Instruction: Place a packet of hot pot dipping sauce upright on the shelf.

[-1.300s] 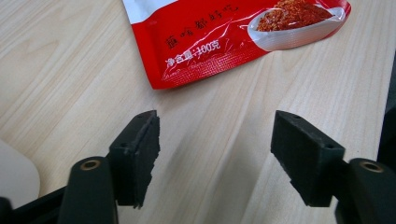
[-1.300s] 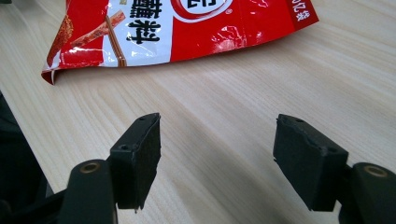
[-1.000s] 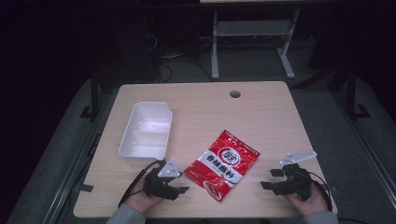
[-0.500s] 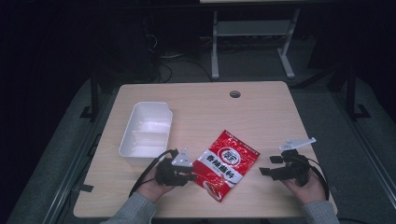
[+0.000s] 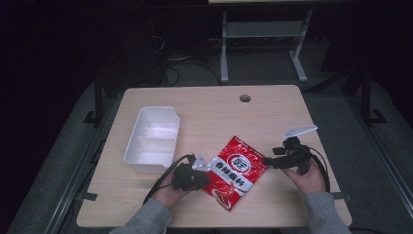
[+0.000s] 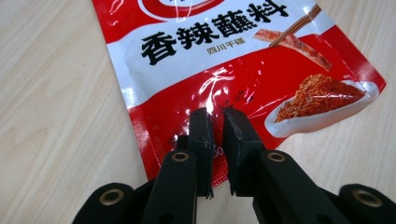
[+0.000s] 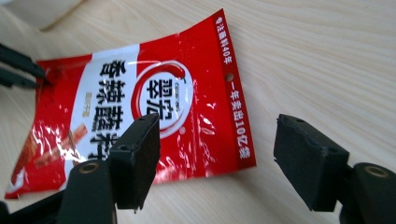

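On the desk (image 5: 204, 105), near its front edge, the red packet (image 5: 238, 170) lies flat between my two hands, with the white tray (image 5: 152, 139) well apart to its left and holding nothing. My left claw (image 6: 215, 122) has come in over the packet's lower corner: the jaws stand almost together, a thin slit between them, and the foil looks pinched there, though I cannot tell for sure whether it is truly caught or the tips only press on it. My right claw (image 7: 219, 154) is wide open, holding nothing, one jaw over the packet's top edge and the other over bare wood beside it. I judge the work as barely begun: the packet has not left the desk, and the right claw has yet to close on its end. Left to do, as I read it, is to secure both grips, lift the packet, and probably carry it to the tray.
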The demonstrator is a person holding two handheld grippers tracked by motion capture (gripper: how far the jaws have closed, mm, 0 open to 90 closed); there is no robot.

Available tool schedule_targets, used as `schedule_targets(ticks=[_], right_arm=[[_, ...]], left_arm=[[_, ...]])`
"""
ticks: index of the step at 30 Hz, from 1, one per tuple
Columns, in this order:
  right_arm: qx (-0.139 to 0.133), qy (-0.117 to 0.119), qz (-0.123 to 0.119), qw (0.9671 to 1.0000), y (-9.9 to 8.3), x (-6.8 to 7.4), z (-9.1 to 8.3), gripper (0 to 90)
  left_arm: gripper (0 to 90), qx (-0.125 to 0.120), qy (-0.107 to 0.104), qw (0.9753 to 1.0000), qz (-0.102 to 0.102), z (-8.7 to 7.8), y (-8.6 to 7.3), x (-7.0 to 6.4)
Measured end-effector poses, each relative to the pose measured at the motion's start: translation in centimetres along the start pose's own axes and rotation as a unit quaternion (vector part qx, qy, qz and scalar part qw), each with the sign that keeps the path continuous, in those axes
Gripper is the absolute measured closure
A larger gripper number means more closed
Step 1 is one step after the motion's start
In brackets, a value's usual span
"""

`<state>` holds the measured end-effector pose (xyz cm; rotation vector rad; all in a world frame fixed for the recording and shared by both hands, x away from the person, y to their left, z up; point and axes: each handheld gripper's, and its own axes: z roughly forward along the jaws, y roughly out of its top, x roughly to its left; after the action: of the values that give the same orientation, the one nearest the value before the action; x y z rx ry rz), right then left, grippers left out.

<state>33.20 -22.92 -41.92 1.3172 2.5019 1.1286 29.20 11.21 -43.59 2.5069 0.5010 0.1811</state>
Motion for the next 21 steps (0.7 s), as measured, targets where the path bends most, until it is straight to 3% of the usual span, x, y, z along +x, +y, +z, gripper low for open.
schedule_targets(ticks=[10, 12, 16, 21], right_arm=[[0.016, 0.020, 0.045, 0.9987, -0.4, -0.9, 1.9, 32.2], [0.014, 0.023, 0.047, 0.9985, -0.8, -0.8, 2.3, 33.4], [0.045, 0.024, 0.044, 0.9977, -1.1, -0.7, 3.3, 36.5], [0.043, 0.043, 0.036, 0.9975, -1.0, -0.1, 3.4, 41.1]], left_arm=[[84.3, 0.002, -0.003, 1.0000, 0.006, 0.5, 0.0, 0.0], [84.8, 0.002, 0.000, 1.0000, 0.009, 0.5, -0.1, -0.1], [85.2, 0.000, 0.000, 1.0000, 0.009, 0.5, -0.1, -0.2], [85.2, -0.003, 0.001, 1.0000, 0.007, 0.5, -0.2, -0.2]])
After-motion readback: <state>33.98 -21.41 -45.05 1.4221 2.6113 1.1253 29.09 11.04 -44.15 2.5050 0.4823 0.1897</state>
